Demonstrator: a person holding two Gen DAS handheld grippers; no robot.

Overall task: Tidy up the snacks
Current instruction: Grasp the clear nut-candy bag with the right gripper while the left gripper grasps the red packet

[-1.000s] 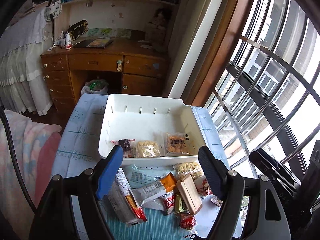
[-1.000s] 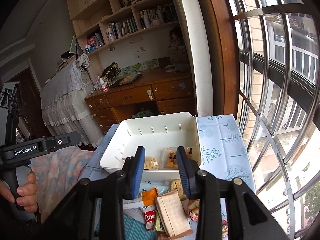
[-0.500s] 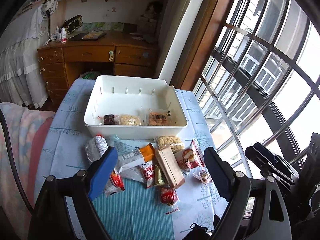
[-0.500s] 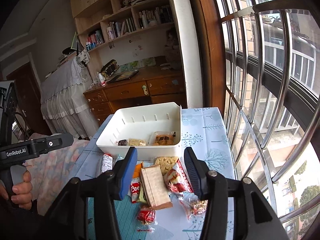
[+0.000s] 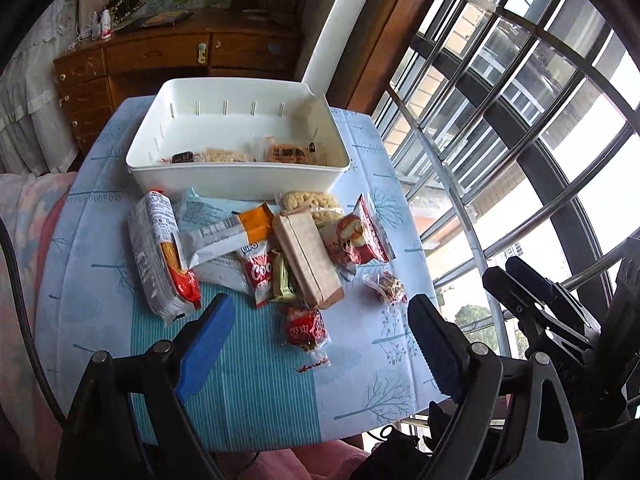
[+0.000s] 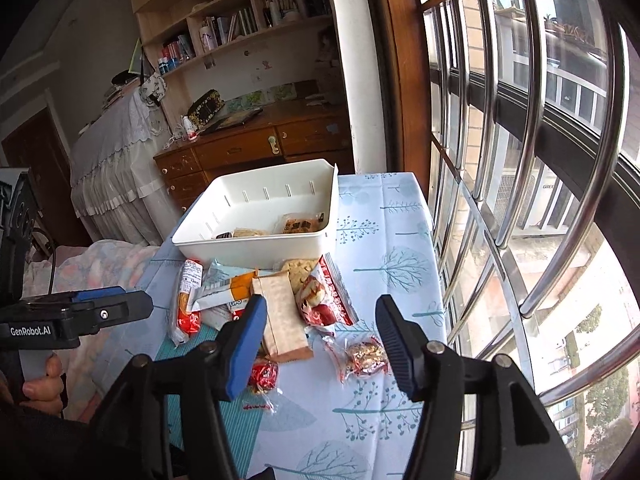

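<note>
A white bin [image 5: 240, 176] stands at the far end of the blue cloth table and holds three small snack packs [image 5: 286, 153]. A pile of loose snacks lies in front of it: a long biscuit pack [image 5: 160, 256], an orange-ended bar [image 5: 228, 234], a brown packet [image 5: 308, 256], a red pastry bag [image 5: 356, 236] and a small red candy [image 5: 304, 326]. My left gripper [image 5: 316, 340] is open and empty above the near side of the pile. My right gripper [image 6: 320, 336] is open and empty over the brown packet [image 6: 280, 316] and a clear nut pack [image 6: 362, 356].
A window with metal bars [image 6: 520, 160] runs along the table's right edge. A wooden desk [image 6: 256, 148] and bookshelves stand behind the bin. A bed with a pink blanket [image 5: 24, 216] lies to the left. The left gripper's body [image 6: 72, 312] shows at the right wrist view's left.
Both grippers have pulled back from the bin toward the table's near edge and risen. The right gripper's jaws have opened wider. The whole snack pile now shows.
</note>
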